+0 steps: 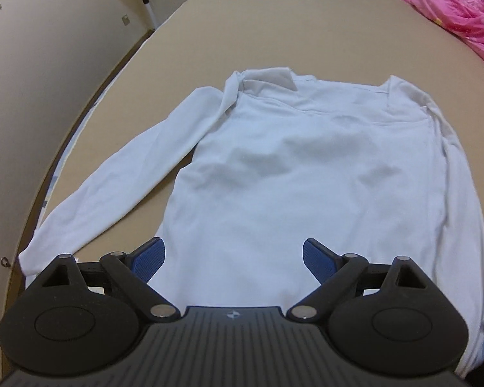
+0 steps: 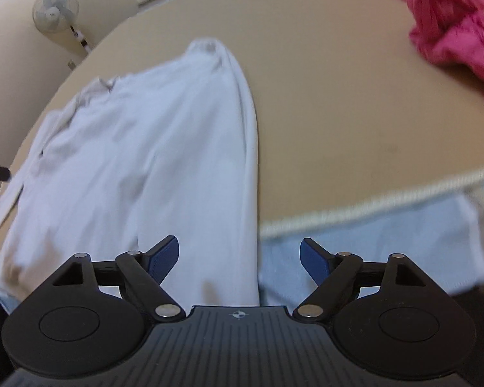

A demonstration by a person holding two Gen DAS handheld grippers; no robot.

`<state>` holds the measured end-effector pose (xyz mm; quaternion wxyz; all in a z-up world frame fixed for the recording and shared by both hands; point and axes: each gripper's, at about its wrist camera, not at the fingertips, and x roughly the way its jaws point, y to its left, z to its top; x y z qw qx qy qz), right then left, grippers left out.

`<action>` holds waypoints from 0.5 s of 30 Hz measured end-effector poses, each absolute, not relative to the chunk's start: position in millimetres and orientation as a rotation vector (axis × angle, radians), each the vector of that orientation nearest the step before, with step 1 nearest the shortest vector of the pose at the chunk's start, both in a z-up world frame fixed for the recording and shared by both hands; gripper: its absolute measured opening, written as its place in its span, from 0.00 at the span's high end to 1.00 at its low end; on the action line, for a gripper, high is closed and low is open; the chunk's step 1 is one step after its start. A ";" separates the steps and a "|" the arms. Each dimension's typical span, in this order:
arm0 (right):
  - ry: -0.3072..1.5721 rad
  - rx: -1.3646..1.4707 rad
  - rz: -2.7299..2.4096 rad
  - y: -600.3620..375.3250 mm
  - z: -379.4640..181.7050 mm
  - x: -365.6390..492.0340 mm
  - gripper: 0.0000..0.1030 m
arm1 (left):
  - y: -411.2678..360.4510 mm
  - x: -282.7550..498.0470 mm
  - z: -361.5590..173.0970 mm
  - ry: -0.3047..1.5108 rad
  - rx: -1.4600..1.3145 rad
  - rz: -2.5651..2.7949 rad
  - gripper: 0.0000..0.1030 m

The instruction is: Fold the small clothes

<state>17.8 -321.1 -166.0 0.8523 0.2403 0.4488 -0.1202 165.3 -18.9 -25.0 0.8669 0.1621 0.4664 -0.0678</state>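
So the white long-sleeved cotton top (image 1: 293,174) is lying flat on the tan bed cover (image 1: 306,32), hem towards the near edge, one sleeve angled out to the left edge, the other tucked along its body. The left gripper (image 1: 234,258) tilts down over the hem, blue-padded fingers (image 1: 151,258) spread wide, nothing pinched. The right gripper (image 2: 240,258) hangs over the top's right side at the near edge, also wide open and empty; crumpled pink quilt (image 2: 458,22) sits at the far right corner.

The right gripper (image 2: 240,256) stands wide open above the near edge of a white long-sleeved top (image 2: 138,161) spread on a tan bed (image 2: 355,113); pink bedding (image 2: 458,22) lies far right
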 end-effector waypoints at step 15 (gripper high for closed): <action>1.051 0.431 -0.126 -272.8 -192.1 31.1 0.12 | -40.6 133.0 16.1 0.850 0.363 -0.128 0.02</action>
